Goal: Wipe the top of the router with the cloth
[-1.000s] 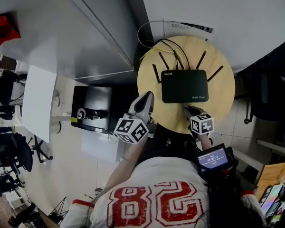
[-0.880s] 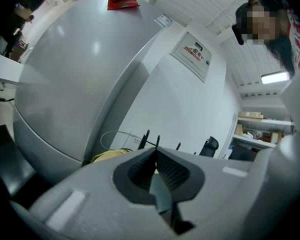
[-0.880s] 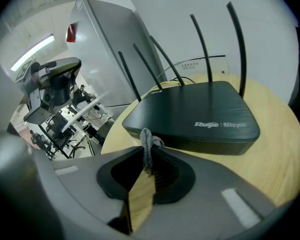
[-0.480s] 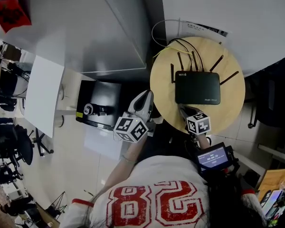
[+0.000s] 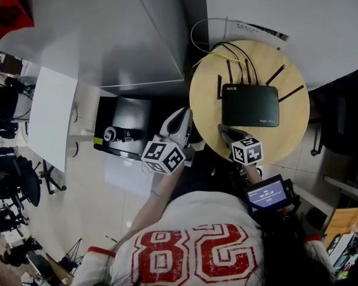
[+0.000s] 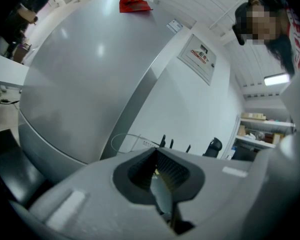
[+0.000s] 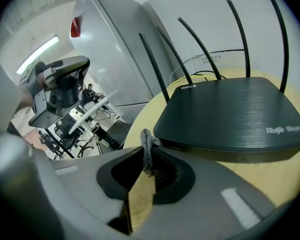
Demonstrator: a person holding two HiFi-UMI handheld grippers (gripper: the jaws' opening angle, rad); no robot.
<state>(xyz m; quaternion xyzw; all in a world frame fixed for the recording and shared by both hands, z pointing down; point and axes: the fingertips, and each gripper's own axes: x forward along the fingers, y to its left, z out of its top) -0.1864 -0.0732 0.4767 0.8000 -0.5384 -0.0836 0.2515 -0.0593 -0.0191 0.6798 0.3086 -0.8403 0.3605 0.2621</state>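
Right gripper view: right gripper [image 7: 150,168] jaws pinch grey cloth [image 7: 146,143]; router [image 7: 235,114] sits just fwd & right, long axis crosswise. Left gripper [image 6: 159,170] jaws together, empty, farther off.

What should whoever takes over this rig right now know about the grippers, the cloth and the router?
Left gripper: shut and empty, held off the left side of the table.
Right gripper: shut on a small grey cloth, low at the table's front edge, aimed at the near left corner of the router.
Router: lies flat on the round wooden table, antennas up, cables at the back.
Done: the cloth is in the grip and close to the router.
Left: the cloth is not on the router's top yet; lay it there and wipe across.
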